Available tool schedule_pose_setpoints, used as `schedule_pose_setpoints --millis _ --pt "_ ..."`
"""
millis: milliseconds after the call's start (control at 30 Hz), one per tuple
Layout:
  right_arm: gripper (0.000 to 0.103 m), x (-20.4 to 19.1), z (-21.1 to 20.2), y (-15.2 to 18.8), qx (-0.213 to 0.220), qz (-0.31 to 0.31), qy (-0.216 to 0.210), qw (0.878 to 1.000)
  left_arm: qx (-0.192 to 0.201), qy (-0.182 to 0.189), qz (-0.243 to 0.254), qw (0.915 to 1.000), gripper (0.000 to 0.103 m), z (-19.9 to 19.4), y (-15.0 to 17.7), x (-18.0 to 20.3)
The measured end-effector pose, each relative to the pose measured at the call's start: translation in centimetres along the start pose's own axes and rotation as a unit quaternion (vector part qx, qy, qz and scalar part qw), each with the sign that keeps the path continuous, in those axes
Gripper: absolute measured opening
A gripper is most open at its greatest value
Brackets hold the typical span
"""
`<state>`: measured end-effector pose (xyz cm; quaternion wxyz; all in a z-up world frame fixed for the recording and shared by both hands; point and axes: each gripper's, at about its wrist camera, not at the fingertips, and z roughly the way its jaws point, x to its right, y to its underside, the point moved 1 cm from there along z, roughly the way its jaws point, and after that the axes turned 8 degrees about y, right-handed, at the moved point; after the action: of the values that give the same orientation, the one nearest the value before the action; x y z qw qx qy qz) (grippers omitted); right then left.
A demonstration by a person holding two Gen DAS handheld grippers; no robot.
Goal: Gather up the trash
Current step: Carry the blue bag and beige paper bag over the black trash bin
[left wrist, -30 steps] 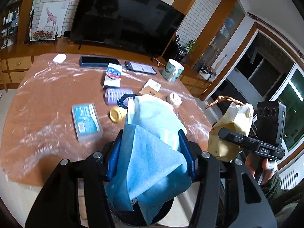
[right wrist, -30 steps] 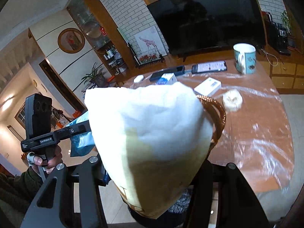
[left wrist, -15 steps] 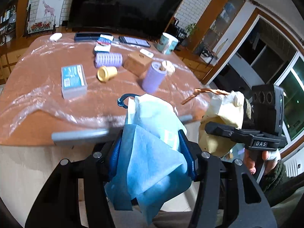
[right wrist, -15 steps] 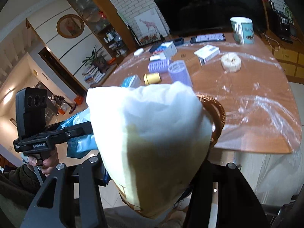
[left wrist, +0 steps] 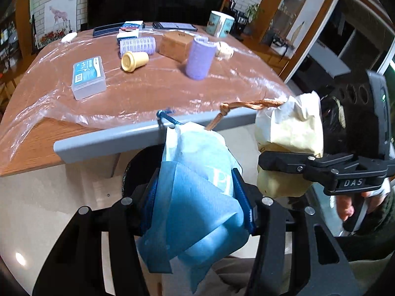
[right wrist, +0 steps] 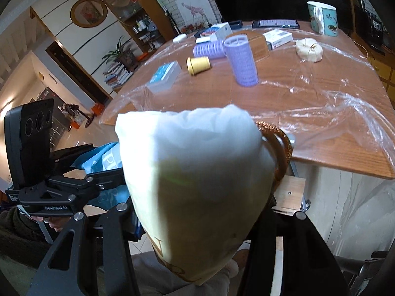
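While both grippers hang off the near edge of the table [left wrist: 106, 145], each one carries a crumpled paper bag. The left gripper [left wrist: 197, 197] has its fingers [left wrist: 240, 197] closed on a blue paper bag [left wrist: 197, 197], whose dark blue cord handle [left wrist: 167, 118] sticks up toward the table edge. The right gripper [right wrist: 197, 219] clamps a cream paper bag [right wrist: 197, 172] that fills most of its own view; a brown braided cord handle [right wrist: 279, 153] loops out at the bag's right side. In the left wrist view the cream bag [left wrist: 288, 143] sits to the right of the blue one, close beside it, with a hand [left wrist: 350, 202] on the right gripper's grip below.

The table carries a sheet of clear plastic film [left wrist: 61, 108]. On it stand an upright purple hair roller [left wrist: 200, 58] and, farther back, a second purple roller [left wrist: 138, 45] lying on its side. Near them lie a small yellow cup [left wrist: 133, 60] on its side, a clear plastic box with a blue label [left wrist: 88, 77], a brown cardboard box [left wrist: 176, 45], and a cream paper wad [right wrist: 308, 49]. A patterned mug [right wrist: 322, 17] stands at the far right corner, beside a phone [right wrist: 275, 23].
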<state>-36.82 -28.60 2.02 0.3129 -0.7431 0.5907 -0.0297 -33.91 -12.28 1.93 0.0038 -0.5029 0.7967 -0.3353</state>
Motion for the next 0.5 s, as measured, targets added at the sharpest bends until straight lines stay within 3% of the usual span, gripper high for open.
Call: schedule_pose_setpoints --millis 233,500 --pt "0.052 -0.7 1.8 0.9 -0.024 -0.016 0.017 0.999 -0.025 -0.033 0.027 0.9988 0.055 1.7 1.0 0.3" --pt "0.052 -1.5 3.9 1.2 -0.049 -0.023 0.015 0.998 -0.048 -0.044 0.036 0.9972 0.055 3.2 1.8 0.0"
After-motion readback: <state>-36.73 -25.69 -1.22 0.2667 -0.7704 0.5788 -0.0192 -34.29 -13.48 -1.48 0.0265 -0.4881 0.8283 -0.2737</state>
